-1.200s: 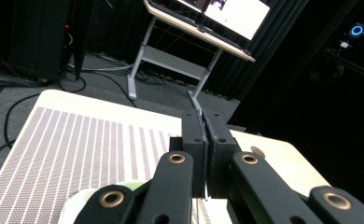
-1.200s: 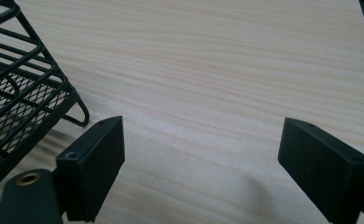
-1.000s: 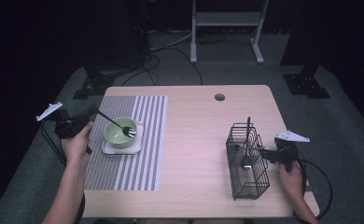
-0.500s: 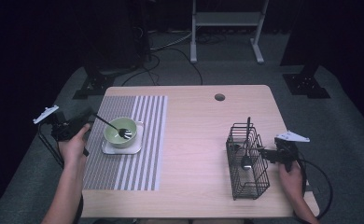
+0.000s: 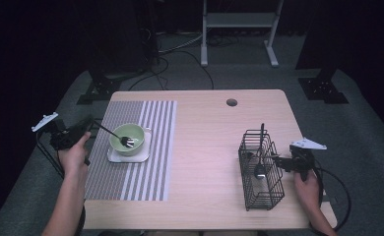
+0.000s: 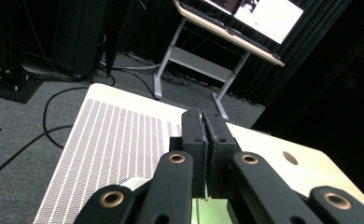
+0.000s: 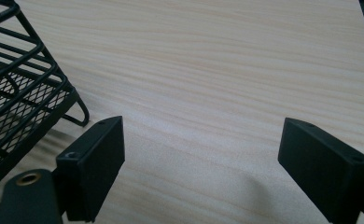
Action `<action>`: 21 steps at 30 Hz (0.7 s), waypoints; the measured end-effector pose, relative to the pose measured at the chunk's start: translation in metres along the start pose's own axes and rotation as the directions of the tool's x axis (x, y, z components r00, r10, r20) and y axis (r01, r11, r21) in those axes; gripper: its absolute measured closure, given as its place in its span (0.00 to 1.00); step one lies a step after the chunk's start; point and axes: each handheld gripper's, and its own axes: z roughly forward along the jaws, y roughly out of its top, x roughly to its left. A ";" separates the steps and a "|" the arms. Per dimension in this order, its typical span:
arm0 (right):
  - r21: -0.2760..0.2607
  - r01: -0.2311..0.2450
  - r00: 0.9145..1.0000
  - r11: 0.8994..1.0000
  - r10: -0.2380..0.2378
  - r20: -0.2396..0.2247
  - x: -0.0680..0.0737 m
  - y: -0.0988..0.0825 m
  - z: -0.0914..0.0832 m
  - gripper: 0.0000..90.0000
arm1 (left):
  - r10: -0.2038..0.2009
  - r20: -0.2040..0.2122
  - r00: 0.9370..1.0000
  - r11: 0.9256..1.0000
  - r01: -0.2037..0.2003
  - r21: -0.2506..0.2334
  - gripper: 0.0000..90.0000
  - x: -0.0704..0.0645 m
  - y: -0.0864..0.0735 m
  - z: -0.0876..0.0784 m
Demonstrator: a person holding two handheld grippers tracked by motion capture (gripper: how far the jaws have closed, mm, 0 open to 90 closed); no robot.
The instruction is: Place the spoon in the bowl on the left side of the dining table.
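The left tongs sit just off the left edge of the surface, pressed fully together on the end of a dark utensil. Its handle looks pinched between the pads, though in the left gripper view the left tongs show their jaws flush against each other and the thin handle cannot be made out there, so the grip is a fair reading rather than a certainty. From the tongs the utensil runs away and slightly downward, its long axis slanting toward the middle of the surface, and its head rests inside the green bowl. The bowl stands on a white square plate, which lies on the striped placemat just ahead of the left tongs.

The right tongs are well apart from the bowl, at the far right, just beside the black wire caddy. In the right gripper view the right tongs stand wide open over bare wood and hold nothing, with the caddy's wire corner off to one side of them. The caddy holds at least two dark utensils standing upright.

The left hand is by far the nearer to the bowl, so lifting the utensil clear along its own slant falls to it.
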 end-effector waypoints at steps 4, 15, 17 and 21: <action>0.001 0.001 1.000 1.000 -0.001 0.000 0.000 0.000 0.000 0.15 | -0.002 -0.007 1.000 1.000 0.002 0.002 0.99 0.003 -0.001 0.000; 0.001 0.001 1.000 1.000 -0.001 0.000 0.000 0.000 0.000 0.15 | -0.007 -0.033 0.999 1.000 0.007 0.003 0.99 0.010 -0.003 -0.002; 0.001 0.001 1.000 1.000 -0.001 0.001 0.000 0.000 0.000 0.15 | -0.006 -0.038 0.999 1.000 0.006 0.004 0.99 0.011 -0.004 -0.002; 0.001 0.001 1.000 1.000 -0.001 0.001 0.000 0.000 0.000 0.15 | -0.008 -0.045 0.999 1.000 0.008 0.005 0.99 0.013 -0.005 -0.002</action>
